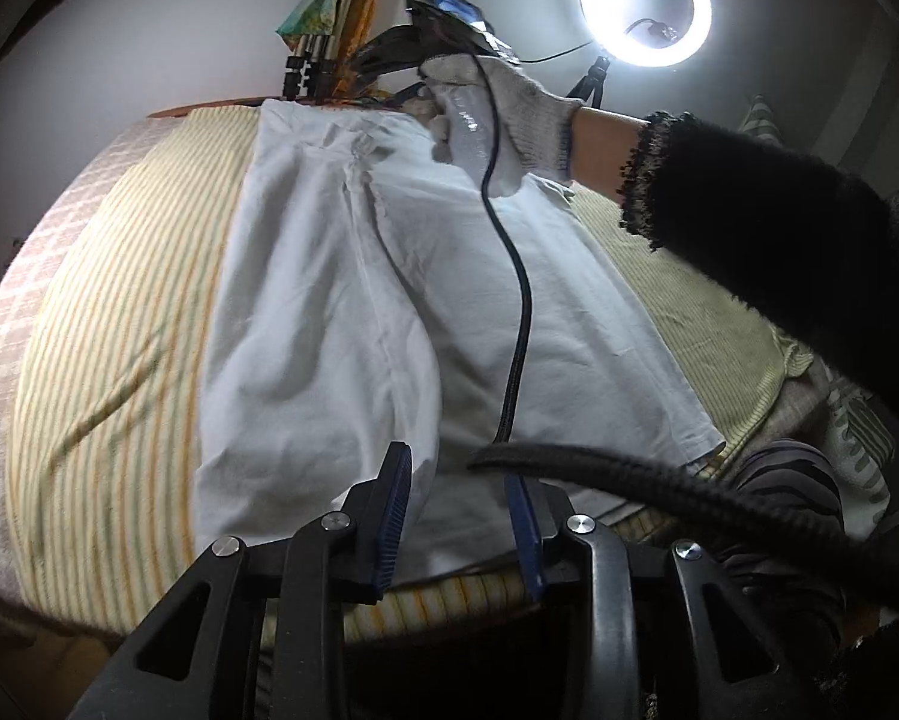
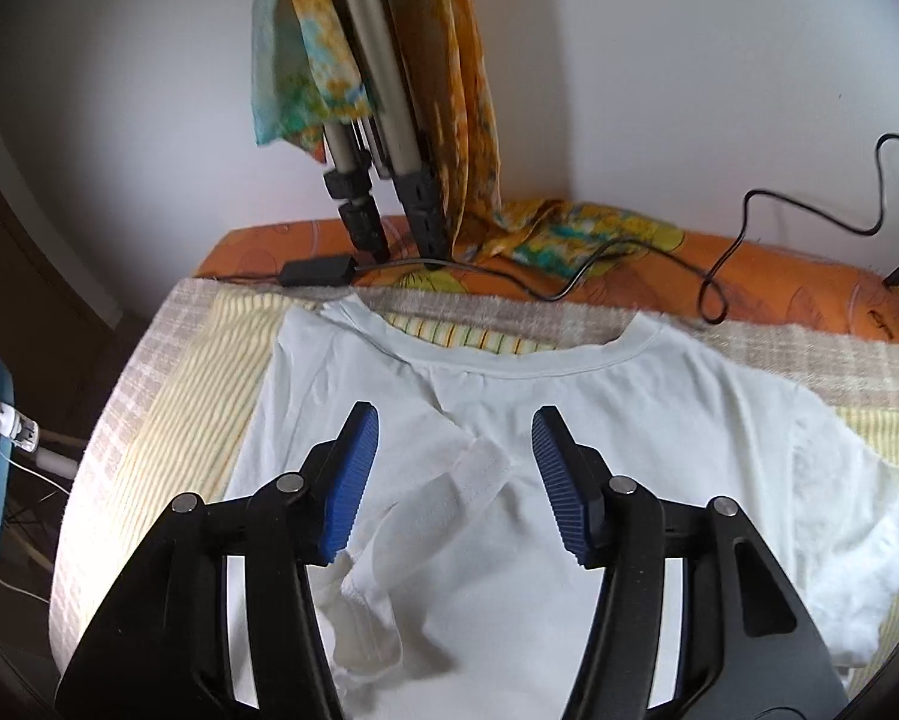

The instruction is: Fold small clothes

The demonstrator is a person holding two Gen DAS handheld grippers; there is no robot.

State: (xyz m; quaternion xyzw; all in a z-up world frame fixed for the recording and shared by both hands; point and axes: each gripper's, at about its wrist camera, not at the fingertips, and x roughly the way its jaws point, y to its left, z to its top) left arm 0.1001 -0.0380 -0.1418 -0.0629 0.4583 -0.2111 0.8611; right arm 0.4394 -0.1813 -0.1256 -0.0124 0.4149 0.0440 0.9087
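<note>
A white T-shirt point(image 2: 629, 456) lies flat on the striped cloth, collar toward the wall, its left side and sleeve point(image 2: 449, 492) folded inward over the body.

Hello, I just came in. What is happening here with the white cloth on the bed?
A person is folding a white cotton T-shirt laid flat on a yellow striped bed cover, with one side and its sleeve already folded in. The left gripper hangs open at the hem; the right gripper, in a hand in a white knit glove, is open over the folded sleeve. Neither holds cloth.
</note>
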